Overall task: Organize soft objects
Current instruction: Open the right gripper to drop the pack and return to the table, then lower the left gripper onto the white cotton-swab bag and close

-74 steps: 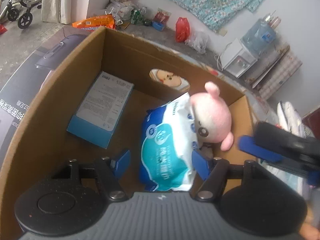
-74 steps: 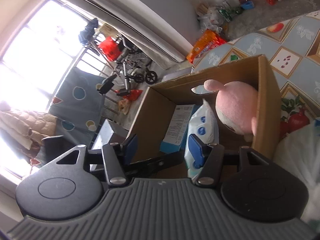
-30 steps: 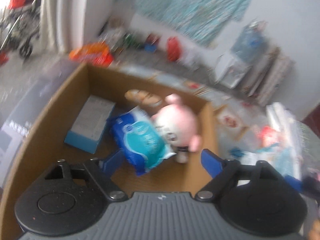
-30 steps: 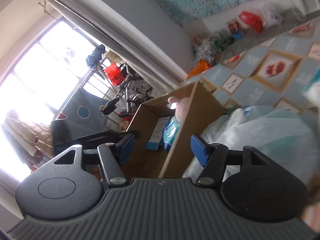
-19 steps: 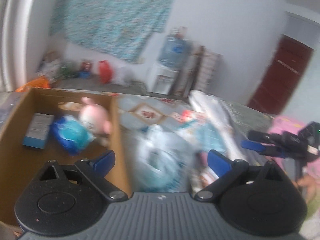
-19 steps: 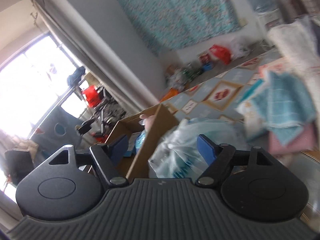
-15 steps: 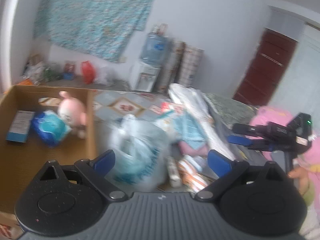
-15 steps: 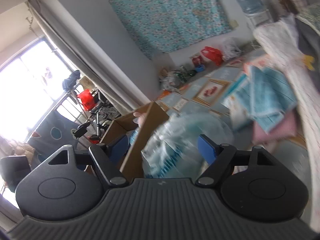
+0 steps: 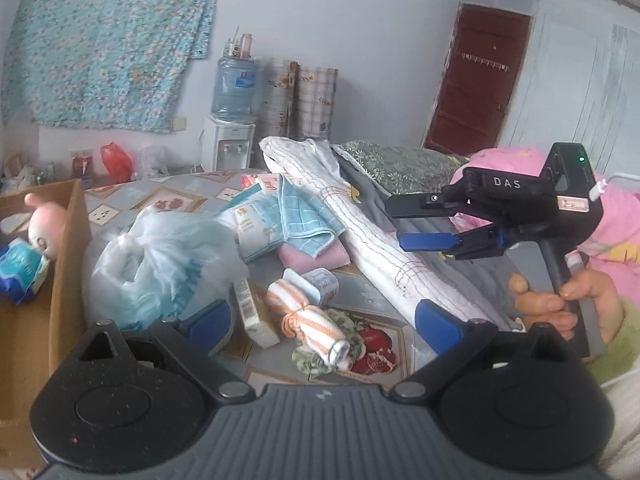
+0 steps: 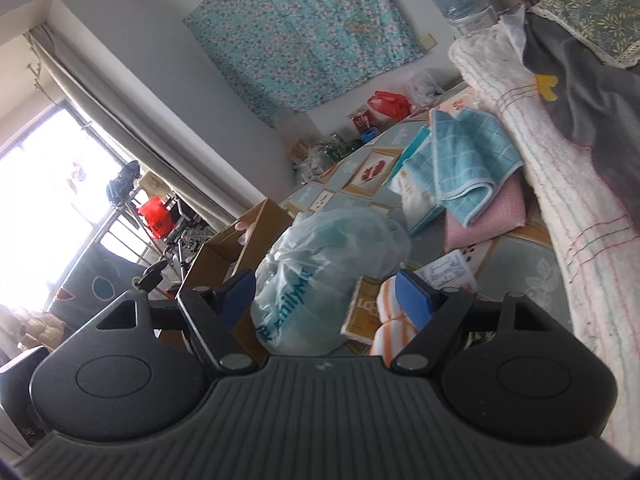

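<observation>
The cardboard box (image 9: 66,248) is already holding a pink plush toy (image 9: 44,226) and a blue wipes pack (image 9: 20,268), so I judge the sorting partly done. Still lying outside it are a knotted plastic bag (image 9: 156,264), a striped rolled cloth (image 9: 308,320) and folded blue towels (image 9: 304,220). The left gripper (image 9: 324,326) and the right gripper (image 10: 326,294) are both hanging wide apart over that pile, gripping nothing.

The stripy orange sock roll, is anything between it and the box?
Yes. The plastic bag sits between the sock roll and the cardboard box, right against the box's wall. A small carton also lies beside the roll on that side.
</observation>
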Available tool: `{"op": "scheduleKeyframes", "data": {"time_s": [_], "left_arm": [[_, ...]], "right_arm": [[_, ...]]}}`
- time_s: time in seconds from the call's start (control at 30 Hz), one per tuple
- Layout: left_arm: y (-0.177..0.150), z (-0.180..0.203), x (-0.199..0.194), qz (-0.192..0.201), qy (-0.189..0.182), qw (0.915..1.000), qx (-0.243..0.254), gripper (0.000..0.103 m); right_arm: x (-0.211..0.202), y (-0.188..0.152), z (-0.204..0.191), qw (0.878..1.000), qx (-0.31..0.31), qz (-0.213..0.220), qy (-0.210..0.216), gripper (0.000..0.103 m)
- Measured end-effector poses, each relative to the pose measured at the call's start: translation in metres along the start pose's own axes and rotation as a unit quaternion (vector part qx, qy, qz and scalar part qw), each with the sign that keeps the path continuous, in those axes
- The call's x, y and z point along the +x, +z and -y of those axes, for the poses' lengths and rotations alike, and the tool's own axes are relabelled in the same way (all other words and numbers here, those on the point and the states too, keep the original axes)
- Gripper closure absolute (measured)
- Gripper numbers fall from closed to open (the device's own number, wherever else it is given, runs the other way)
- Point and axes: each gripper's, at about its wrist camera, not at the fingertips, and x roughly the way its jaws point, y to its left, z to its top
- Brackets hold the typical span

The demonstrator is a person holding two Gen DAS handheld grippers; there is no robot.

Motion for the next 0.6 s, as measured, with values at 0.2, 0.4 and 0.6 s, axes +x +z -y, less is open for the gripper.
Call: {"op": "scheduleKeyframes", "data": {"time_s": [0.2, 0.4, 0.6], "left_arm": [[0.045, -0.012, 0.045, -0.027, 0.025, 0.9990, 0.023, 0.004], [0.099, -0.058, 0.094, -0.069, 0.049, 0.9941, -0.068, 0.009], [0.148, -0.101, 0.153, -0.117, 0.079, 0.9808, -0.134, 0.012]], "right_arm": [[0.013, 0.020, 0.009, 1.000, 0.004, -0.004, -0.013, 0.026], [0.053, 0.039, 0.015, 0.999, -0.037, -0.011, -0.029, 0.028], [0.126, 0.045, 0.024, 0.996, -0.063, -0.052, -0.032, 0.046]]}}
